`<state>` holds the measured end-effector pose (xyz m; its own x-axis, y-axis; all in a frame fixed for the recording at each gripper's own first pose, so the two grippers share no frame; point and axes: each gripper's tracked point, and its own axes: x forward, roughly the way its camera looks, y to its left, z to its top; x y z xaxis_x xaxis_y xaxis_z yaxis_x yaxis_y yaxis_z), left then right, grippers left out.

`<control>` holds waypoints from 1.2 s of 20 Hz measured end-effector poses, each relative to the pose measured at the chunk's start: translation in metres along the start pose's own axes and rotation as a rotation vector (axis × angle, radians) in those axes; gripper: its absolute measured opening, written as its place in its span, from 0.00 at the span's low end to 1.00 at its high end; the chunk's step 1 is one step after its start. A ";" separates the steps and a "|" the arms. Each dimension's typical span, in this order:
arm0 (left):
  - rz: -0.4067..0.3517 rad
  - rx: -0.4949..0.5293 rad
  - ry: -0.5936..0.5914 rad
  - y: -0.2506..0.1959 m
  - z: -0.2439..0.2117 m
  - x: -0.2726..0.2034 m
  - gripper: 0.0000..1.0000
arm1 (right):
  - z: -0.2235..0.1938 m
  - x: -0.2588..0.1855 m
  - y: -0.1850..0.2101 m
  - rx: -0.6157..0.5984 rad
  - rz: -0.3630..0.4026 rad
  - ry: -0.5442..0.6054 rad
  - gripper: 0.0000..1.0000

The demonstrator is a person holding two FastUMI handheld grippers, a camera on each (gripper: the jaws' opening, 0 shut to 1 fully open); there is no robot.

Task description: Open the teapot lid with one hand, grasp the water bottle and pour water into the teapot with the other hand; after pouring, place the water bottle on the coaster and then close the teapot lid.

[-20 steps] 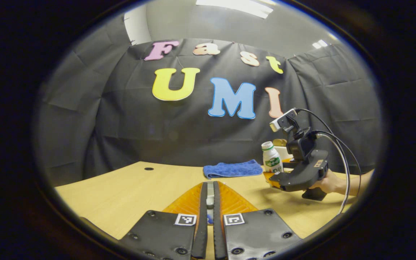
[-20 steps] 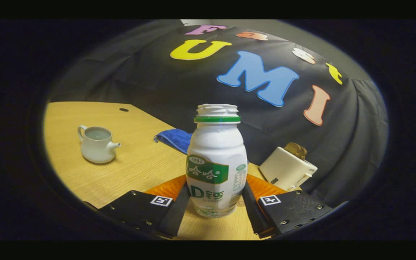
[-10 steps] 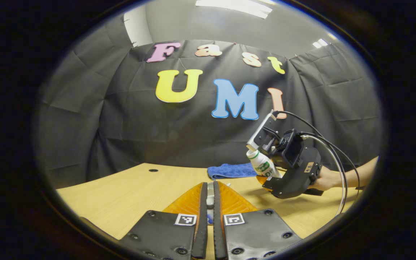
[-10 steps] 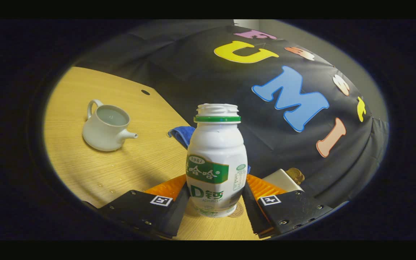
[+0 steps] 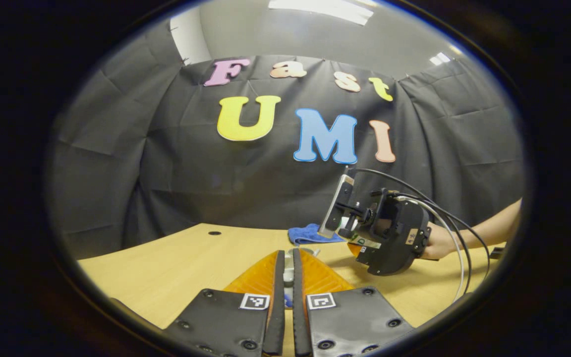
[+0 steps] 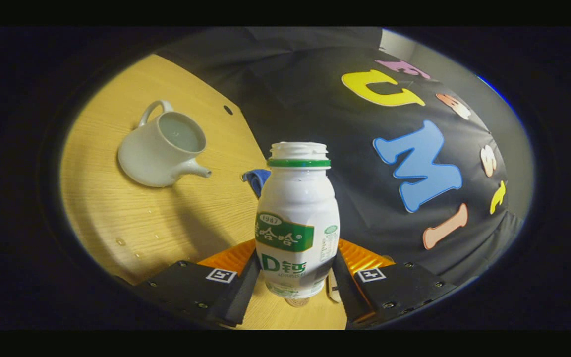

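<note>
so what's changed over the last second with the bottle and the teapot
The right gripper, shut on the water bottle, has lifted it off the table and tipped it leftward toward the teapot, which now looks nearer and is seen more from above. In the left gripper view the right gripper has swung left. Unchanged: the teapot is open and in place, the left gripper stays shut, and the blue cloth lies where it was.

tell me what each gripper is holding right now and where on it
The right gripper clamps the bottle by its lower body. The left gripper is shut on something small and pale, likely the teapot lid.
</note>
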<state>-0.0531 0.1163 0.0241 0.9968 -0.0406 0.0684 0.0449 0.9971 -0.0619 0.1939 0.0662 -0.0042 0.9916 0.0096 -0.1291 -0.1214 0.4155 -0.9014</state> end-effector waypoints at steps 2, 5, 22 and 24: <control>0.007 0.000 0.003 0.003 -0.001 -0.001 0.13 | 0.004 -0.002 0.004 -0.044 -0.004 -0.008 0.73; 0.008 -0.006 0.004 0.005 -0.001 -0.001 0.13 | 0.011 -0.007 0.011 -0.118 -0.017 -0.029 0.73; 0.027 -0.006 0.002 0.015 -0.004 -0.001 0.13 | 0.036 0.006 0.005 -0.419 -0.096 -0.083 0.73; 0.029 -0.004 0.004 0.016 -0.004 -0.001 0.13 | 0.038 0.006 0.001 -0.447 -0.107 -0.087 0.73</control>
<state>-0.0527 0.1322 0.0190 0.9980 -0.0121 0.0621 0.0163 0.9976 -0.0675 0.2017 0.1011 0.0097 0.9974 0.0719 -0.0076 -0.0066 -0.0140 -0.9999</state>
